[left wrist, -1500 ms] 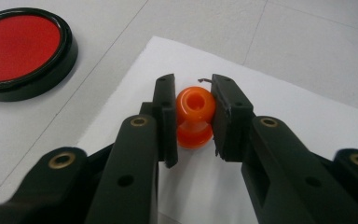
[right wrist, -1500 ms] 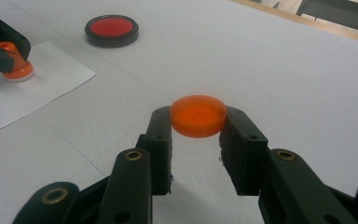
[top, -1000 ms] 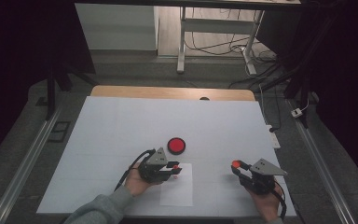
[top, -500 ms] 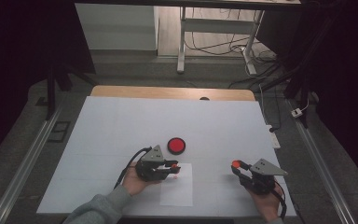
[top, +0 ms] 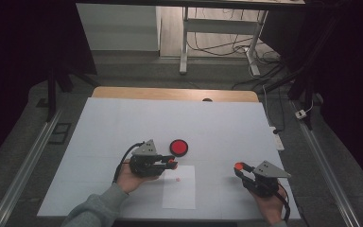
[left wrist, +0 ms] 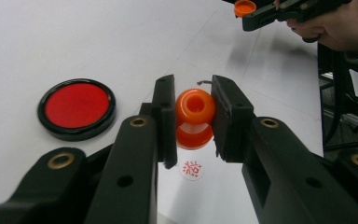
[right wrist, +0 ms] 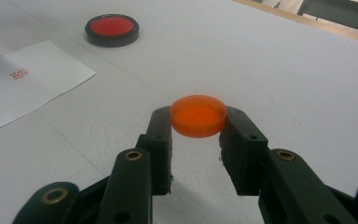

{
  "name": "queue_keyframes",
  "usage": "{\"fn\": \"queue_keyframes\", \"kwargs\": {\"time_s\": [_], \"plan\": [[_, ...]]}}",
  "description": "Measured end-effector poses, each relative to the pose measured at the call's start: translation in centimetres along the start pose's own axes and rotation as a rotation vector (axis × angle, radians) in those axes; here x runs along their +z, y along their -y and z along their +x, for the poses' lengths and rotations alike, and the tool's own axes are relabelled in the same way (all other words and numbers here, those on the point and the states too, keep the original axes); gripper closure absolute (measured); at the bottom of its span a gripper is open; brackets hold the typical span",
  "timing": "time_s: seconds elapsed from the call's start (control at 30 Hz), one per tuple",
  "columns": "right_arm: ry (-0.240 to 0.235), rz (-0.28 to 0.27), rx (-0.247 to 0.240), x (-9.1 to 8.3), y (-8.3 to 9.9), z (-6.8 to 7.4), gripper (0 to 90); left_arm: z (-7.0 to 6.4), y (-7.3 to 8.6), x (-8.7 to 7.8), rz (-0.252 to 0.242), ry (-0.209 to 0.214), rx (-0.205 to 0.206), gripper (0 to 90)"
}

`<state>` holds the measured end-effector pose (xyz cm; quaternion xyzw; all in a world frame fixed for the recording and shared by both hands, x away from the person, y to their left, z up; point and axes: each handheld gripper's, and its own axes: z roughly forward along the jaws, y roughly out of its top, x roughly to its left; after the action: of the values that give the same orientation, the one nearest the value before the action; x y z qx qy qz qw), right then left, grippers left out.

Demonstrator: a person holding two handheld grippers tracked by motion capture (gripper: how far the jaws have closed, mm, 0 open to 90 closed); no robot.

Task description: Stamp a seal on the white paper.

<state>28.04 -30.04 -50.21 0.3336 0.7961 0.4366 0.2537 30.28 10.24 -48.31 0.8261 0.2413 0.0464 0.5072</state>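
My left gripper (left wrist: pixel 195 122) is shut on a small orange stamp (left wrist: pixel 195 116), held just above the white paper (top: pixel 179 189). A red stamped mark (left wrist: pixel 192 168) lies on the paper below it. In the high view the left gripper (top: pixel 171 164) hovers at the paper's upper left corner, close to the round red ink pad (top: pixel 178 147) in its black case. My right gripper (right wrist: pixel 198 127) is shut on a flat orange cap (right wrist: pixel 198 115), gripped by its rim. It is at the table's right (top: pixel 238 168), apart from the paper.
The white table top (top: pixel 217 127) has a wooden strip along its far edge. From the right gripper view, the ink pad (right wrist: pixel 112 28) and the paper (right wrist: pixel 32 88) with its red mark (right wrist: pixel 18 73) lie off to the left. Desk legs and cables are on the floor beyond.
The left gripper has drawn back slightly to the left and off the paper with the stamp, and the red mark now shows. The right gripper has stayed put.
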Motion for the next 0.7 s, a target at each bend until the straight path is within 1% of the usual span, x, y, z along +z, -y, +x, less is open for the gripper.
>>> {"fn": "queue_keyframes", "kwargs": {"time_s": [0.2,0.43,0.63,0.7], "plan": [[-0.001,0.005,-0.004,0.1,0.0,0.1,63.9,0.4,-0.3,-0.9,-0.020,-0.007,-0.008,72.0],[0.000,0.005,-0.004,0.1,-0.1,0.1,63.9,0.7,-0.5,-1.5,-0.031,-0.014,-0.015,71.9],[-0.005,0.001,-0.005,0.2,-0.1,0.2,63.9,0.7,-0.7,-1.7,-0.033,-0.016,-0.015,71.9],[-0.006,0.007,-0.007,0.3,-0.1,0.3,63.9,0.7,-0.7,-1.6,-0.031,-0.017,-0.016,71.9]]}}
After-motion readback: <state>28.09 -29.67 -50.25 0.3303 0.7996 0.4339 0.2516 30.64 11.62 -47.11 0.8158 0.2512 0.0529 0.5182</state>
